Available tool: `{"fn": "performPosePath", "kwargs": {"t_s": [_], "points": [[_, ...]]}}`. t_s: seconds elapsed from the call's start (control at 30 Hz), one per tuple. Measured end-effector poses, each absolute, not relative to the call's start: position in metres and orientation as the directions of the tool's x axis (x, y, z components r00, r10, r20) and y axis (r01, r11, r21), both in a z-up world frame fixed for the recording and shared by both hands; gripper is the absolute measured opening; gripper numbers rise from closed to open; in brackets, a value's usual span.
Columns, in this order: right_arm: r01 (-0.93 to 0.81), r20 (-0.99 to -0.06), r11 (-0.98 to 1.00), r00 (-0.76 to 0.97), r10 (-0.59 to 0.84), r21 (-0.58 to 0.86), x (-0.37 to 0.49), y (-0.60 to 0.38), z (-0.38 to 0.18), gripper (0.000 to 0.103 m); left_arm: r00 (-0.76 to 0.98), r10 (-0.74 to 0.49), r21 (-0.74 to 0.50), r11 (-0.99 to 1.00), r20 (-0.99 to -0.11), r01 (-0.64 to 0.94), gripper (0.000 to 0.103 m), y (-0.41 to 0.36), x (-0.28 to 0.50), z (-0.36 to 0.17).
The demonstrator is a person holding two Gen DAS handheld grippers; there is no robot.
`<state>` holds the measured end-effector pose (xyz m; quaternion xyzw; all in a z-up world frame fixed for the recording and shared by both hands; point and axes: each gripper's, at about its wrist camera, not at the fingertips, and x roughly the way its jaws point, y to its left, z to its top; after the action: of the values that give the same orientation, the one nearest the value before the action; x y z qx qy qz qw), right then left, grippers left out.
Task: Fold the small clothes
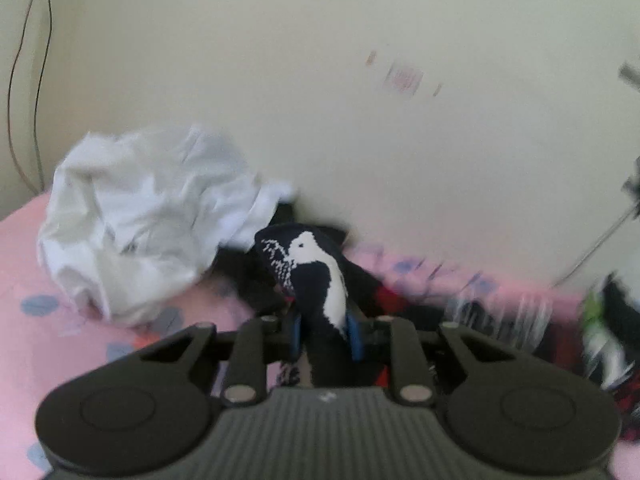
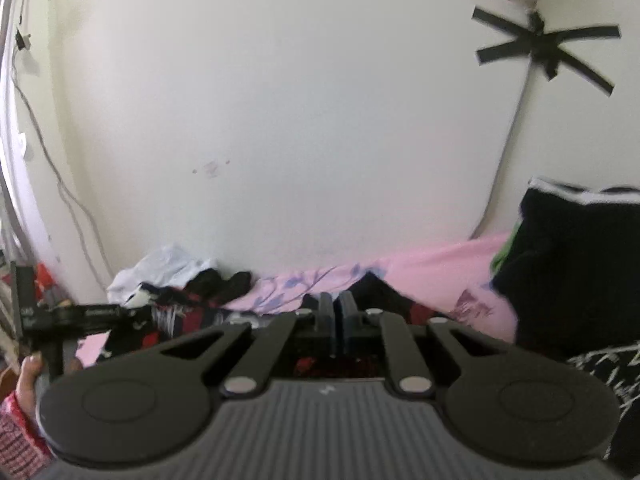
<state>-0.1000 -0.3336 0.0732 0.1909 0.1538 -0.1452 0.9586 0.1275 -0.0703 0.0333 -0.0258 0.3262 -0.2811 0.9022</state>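
Now | we grip the navy sock (image 1: 316, 276) in our left gripper (image 1: 326, 334), lifted at 12 o'clock to straighten it; right gripper (image 2: 335, 322) clenched, contents unclear | white garment (image 1: 148, 216) at 10 o'clock

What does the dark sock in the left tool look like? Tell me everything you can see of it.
The sock is dark navy knit with a white bird-like pattern and speckled white stitches. It stands up from the left tool, pinched between the blue pads, its upper end bent leftward. Behind it lie a crumpled white garment and black clothes on the pink sheet.
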Motion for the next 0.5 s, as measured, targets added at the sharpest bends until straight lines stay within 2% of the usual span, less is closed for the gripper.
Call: {"fn": "performPosePath", "kwargs": {"t_s": [0.03,0.07,0.13,0.2,0.23,0.27,0.5], "points": [[0.361,-0.403,0.881,0.887,-0.224,0.306,-0.092,-0.335,0.066,0.008,0.589,-0.495,-0.214,0.85,-0.639,0.482,0.021,-0.077,0.137,0.021],[0.384,-0.467,0.875,0.857,-0.219,0.294,-0.085,-0.337,0.056,0.016,0.556,-0.47,-0.21,0.859,-0.685,0.468,0.029,-0.082,0.144,0.008],[0.412,-0.545,0.864,0.812,-0.206,0.288,-0.078,-0.341,0.041,0.028,0.562,-0.479,-0.213,0.855,-0.674,0.472,0.031,-0.081,0.144,0.011],[0.418,-0.537,0.858,0.817,-0.21,0.3,-0.081,-0.342,0.038,0.038,0.568,-0.473,-0.209,0.859,-0.673,0.468,0.037,-0.079,0.144,0.009],[0.426,-0.523,0.849,0.823,-0.222,0.311,-0.084,-0.345,0.04,0.056,0.563,-0.475,-0.216,0.859,-0.676,0.465,0.038,-0.079,0.145,0.008],[0.429,-0.499,0.844,0.835,-0.233,0.323,-0.088,-0.346,0.044,0.062,0.562,-0.482,-0.228,0.857,-0.672,0.462,0.038,-0.077,0.146,0.008],[0.39,-0.46,0.883,0.855,-0.242,0.261,-0.075,-0.34,0.072,0.062,0.561,-0.502,-0.251,0.849,-0.659,0.465,0.039,-0.071,0.146,0.008]]}}
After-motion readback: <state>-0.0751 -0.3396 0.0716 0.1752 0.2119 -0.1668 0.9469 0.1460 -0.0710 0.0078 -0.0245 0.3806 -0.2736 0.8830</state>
